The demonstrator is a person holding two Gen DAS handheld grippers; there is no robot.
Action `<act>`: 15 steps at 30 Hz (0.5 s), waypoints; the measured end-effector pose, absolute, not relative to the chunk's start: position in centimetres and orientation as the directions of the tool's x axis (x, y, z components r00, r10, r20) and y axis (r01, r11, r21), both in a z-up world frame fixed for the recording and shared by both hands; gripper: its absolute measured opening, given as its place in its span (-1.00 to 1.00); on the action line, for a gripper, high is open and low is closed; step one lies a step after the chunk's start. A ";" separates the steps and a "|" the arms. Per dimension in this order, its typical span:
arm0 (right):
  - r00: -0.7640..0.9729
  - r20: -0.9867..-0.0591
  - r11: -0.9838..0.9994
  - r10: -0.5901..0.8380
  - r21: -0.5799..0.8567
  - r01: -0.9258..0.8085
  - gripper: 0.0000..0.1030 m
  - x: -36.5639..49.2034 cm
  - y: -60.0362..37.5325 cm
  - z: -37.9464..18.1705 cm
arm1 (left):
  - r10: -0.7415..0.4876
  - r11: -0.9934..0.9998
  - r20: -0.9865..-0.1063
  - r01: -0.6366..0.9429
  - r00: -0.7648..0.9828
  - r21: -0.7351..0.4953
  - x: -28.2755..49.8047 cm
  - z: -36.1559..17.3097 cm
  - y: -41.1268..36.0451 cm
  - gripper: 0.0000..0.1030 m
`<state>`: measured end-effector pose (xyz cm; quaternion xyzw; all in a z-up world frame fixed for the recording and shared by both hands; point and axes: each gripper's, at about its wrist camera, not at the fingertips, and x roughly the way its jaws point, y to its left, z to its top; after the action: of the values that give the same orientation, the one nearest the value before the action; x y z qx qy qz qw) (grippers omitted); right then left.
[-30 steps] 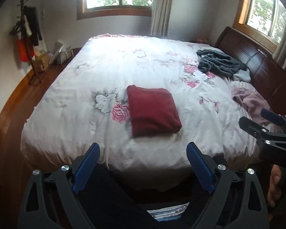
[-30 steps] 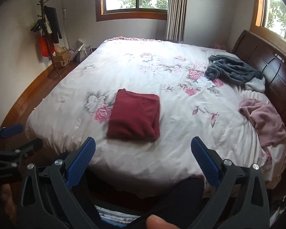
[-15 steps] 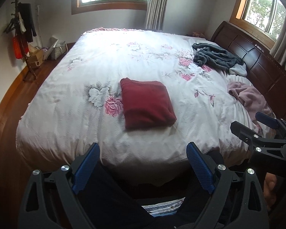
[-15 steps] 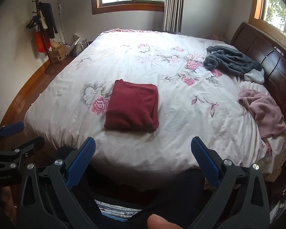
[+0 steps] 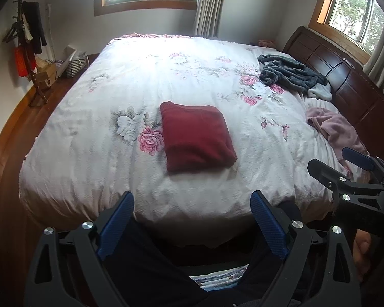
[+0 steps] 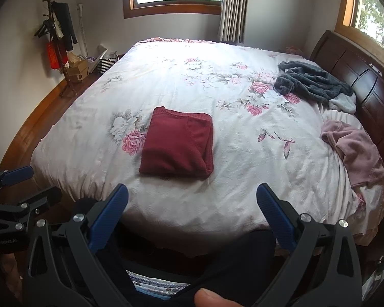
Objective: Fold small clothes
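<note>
left wrist view: a floral duvet (image 5: 192, 76) covers the bed; the folded red garment (image 5: 195, 136) lies near its middle, a grey garment (image 5: 291, 75) and pink garment (image 5: 338, 130) by the headboard (image 5: 345, 76). the left gripper (image 5: 192, 206) is spread wide, holding nothing.

right wrist view: same bed, with a coat rack (image 6: 57, 33) in the corner. the right gripper (image 6: 192, 199) gapes wide and empty, short of the red garment (image 6: 178, 144).

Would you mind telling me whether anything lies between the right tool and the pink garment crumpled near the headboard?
Nothing visible does. The right tool is open and held off the bed's near edge; only bare floral duvet lies between it and the pink garment. The folded red garment sits off to the left.
</note>
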<state>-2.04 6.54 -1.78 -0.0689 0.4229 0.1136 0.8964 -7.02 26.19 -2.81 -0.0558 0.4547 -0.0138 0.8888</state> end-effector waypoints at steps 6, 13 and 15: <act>0.619 -0.771 0.965 0.146 -0.028 -0.263 0.94 -2.0 6.6 -1.8 | -0.075 0.993 -0.807 -0.027 0.586 -0.112 -7.0 -2.8 26.2 0.79; 0.627 -0.763 0.961 0.160 -0.025 -0.276 0.94 -1.9 6.7 -2.1 | -0.077 0.993 -0.809 -0.026 0.583 -0.113 -6.9 -2.9 26.3 0.79; 0.627 -0.762 0.960 0.165 -0.022 -0.280 0.94 -1.9 6.8 -2.3 | -0.082 0.993 -0.810 -0.024 0.581 -0.117 -6.7 -2.8 26.3 0.79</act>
<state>-1.88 6.79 -2.26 -0.0692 0.4140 0.1236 0.8992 -6.68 26.29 -2.78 -0.0574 0.4572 -0.0163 0.8874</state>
